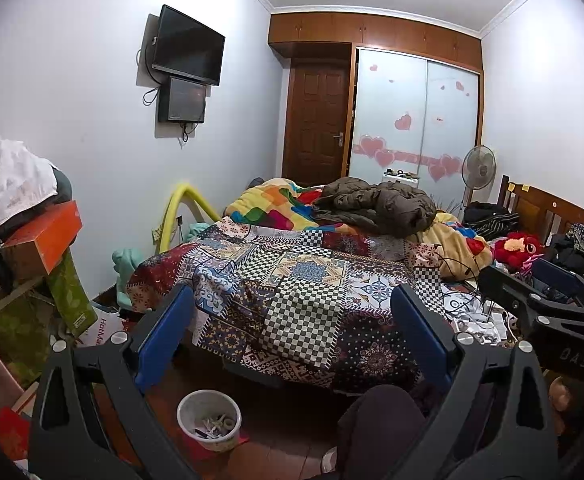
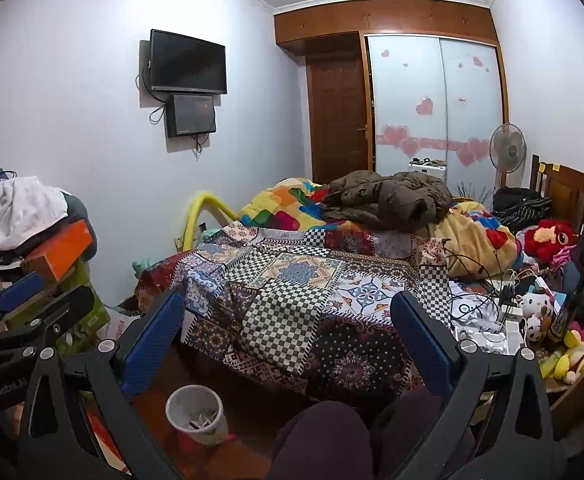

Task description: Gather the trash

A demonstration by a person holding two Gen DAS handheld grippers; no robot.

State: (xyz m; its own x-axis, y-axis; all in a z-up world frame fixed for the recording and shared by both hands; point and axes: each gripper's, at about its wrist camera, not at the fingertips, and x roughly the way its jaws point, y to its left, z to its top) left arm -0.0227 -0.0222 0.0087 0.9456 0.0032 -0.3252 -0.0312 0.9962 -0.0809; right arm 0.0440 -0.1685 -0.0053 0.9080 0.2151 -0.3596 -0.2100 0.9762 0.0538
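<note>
Both grippers, left gripper (image 1: 292, 320) and right gripper (image 2: 288, 316), have black frames, blue pads, silver screws.

From my left gripper (image 1: 292, 320), jaws spread wide with nothing between them, I look across a bed (image 1: 292, 280) draped in a patchwork quilt. A white bin (image 1: 209, 420) holding scraps stands on the floor below, near the left finger. My right gripper (image 1: 552, 300) shows at the right edge.
</note>
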